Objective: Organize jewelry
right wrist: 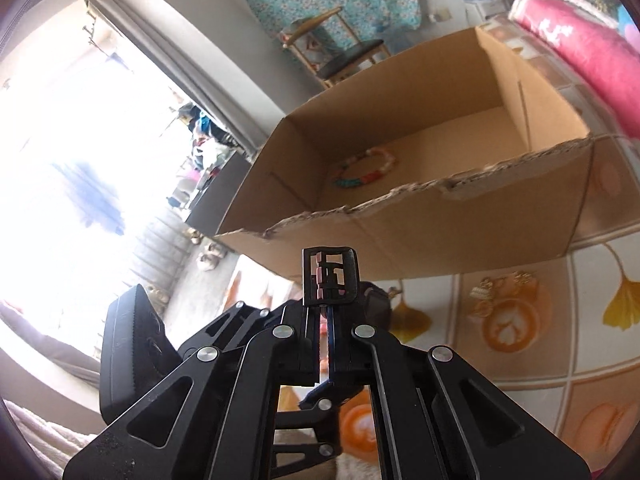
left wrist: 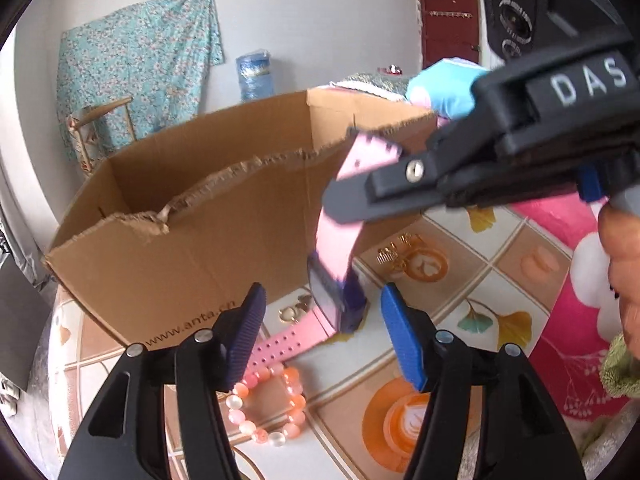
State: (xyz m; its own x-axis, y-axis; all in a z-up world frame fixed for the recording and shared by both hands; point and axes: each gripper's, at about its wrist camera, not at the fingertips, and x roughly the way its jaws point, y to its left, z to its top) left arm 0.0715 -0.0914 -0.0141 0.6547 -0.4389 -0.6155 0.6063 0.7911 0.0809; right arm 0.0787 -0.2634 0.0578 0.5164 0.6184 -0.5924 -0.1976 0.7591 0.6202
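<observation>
- Nearest the left wrist camera, the left gripper points forward and down at the table, its two blue ribbed pads spread wide with nothing between them.
- Just below its left pad lies a bracelet of round peach and white beads, flat on the tiled-pattern tablecloth.
- Between the pads, further on, a pink watch with a dark square face hangs with its face low; its perforated lower strap trails on the cloth.
- From the right, the right gripper reaches in on a slant, black fingers closed on the watch's upper strap, which sticks up past them.
- In the right wrist view the same right gripper has its fingers pressed together, with the watch's black buckle standing upright above the tips.
- Behind the watch stands an open brown cardboard box with torn edges; the right wrist view shows a multicoloured bead bracelet lying on its floor.
- Right of the box, a cluster of small gold jewellery sits on the cloth.
- At the far right edge a bare hand grips the right tool's handle.
</observation>
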